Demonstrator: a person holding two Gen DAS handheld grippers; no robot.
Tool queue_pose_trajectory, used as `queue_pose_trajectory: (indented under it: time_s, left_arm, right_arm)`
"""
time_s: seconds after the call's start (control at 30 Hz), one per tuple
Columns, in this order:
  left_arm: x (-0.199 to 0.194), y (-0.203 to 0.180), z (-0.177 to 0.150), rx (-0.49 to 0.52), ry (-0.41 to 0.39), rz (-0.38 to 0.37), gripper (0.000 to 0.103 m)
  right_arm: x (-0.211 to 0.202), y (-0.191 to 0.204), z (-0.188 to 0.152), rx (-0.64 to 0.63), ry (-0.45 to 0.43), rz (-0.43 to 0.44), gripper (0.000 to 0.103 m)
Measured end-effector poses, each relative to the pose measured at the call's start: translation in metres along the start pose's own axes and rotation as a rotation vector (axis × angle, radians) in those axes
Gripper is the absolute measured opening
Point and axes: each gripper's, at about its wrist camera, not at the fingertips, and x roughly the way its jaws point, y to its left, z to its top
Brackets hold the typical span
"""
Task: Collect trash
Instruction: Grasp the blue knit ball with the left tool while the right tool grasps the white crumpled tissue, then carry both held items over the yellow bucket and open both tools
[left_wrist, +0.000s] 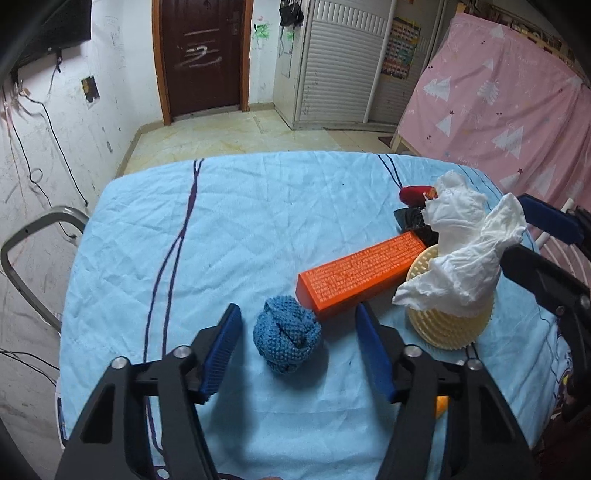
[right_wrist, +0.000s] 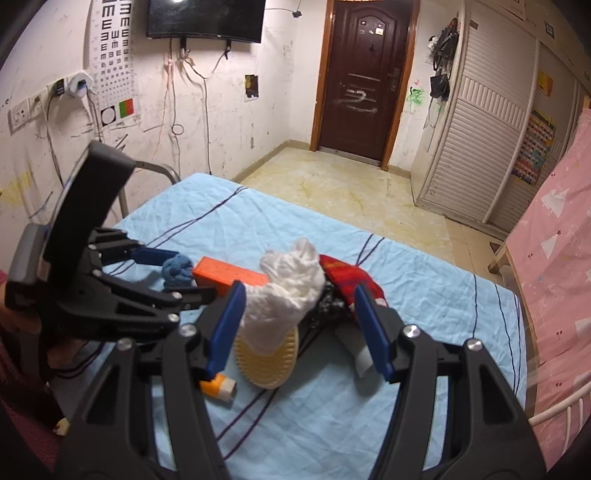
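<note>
Left tongs (left_wrist: 296, 309): low centre of the left wrist view; we found them partly open and holding nothing, with a clear gap at each pad.
Knitted blue ball (left_wrist: 286, 338): on the blue sheet (left_wrist: 221, 229), squarely between the left jaws, touching neither; round, so no long axis to match.
Right tongs (right_wrist: 300, 288): low centre of the right wrist view; we found them about half open, not clamped on anything.
Crumpled white tissue (right_wrist: 288, 291): between the right jaws, crowded toward the pad on the frame's left, just beside or brushing it (we could not tell which); the other pad stood well clear. It rose upright, its long axis running up the frame.
Yellow bristle brush (right_wrist: 266, 365): directly under the tissue, bearing it.
Orange tube (right_wrist: 218, 387): beside the brush, lower left of it, partly hidden by the left-hand finger.
Orange box (left_wrist: 362, 273): just beyond the ball, its long axis slanting to the upper right, its near end close to the ball.
Red packet (right_wrist: 343, 280): behind the tissue, upper right.
Decisive relation, as we judged: each piece lay straight ahead inside its own jaws; the right hand was nearer the tissue, the left nearer the ball.
</note>
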Motion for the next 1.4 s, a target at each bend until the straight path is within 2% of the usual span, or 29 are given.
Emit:
queue_pose_trajectory:
  time_s: [0.07, 0.13, 0.3, 0.33, 0.37, 0.4, 0.47, 0.57, 0.63, 1.07, 1.4]
  left_arm:
    - [-0.001, 0.000, -0.001, 0.002, -0.001, -0.013, 0.032]
    - [-0.002, 0.001, -0.001, -0.006, -0.003, -0.014, 0.023]
    - [-0.010, 0.008, -0.005, -0.027, -0.021, -0.024, 0.022]
    - [-0.012, 0.009, -0.006, -0.028, -0.026, -0.025, 0.022]
    - [-0.014, 0.010, -0.006, -0.029, -0.030, -0.023, 0.022]
    - [-0.016, 0.009, -0.006, -0.030, -0.034, -0.022, 0.022]
    - [-0.019, 0.008, -0.006, -0.031, -0.036, -0.025, 0.022]
    - [-0.023, 0.012, -0.007, -0.031, -0.042, -0.024, 0.022]
    - [-0.026, 0.012, -0.007, -0.034, -0.045, -0.019, 0.022]
    - [-0.062, 0.004, -0.003, -0.038, -0.111, 0.003, 0.022]
    - [-0.092, -0.034, 0.010, 0.008, -0.176, 0.005, 0.022]
  right_arm:
    - [0.004, 0.002, 0.002, -0.008, 0.006, 0.001, 0.058]
    - [0.008, 0.004, 0.004, -0.014, 0.014, 0.000, 0.058]
    - [0.013, 0.008, 0.004, -0.022, 0.021, -0.002, 0.058]
    - [0.014, 0.009, 0.005, -0.029, 0.020, -0.005, 0.055]
    - [0.014, 0.010, 0.005, -0.031, 0.018, -0.009, 0.046]
    - [0.013, 0.011, 0.005, -0.033, 0.014, -0.014, 0.041]
    - [0.012, 0.012, 0.006, -0.040, 0.004, -0.024, 0.022]
    - [0.011, 0.014, 0.006, -0.063, 0.007, -0.029, 0.012]
    - [0.008, 0.016, 0.006, -0.071, -0.002, -0.032, 0.009]
    - [-0.035, 0.009, 0.010, -0.048, -0.104, 0.002, 0.008]
    - [-0.075, -0.028, 0.000, 0.025, -0.178, -0.015, 0.008]
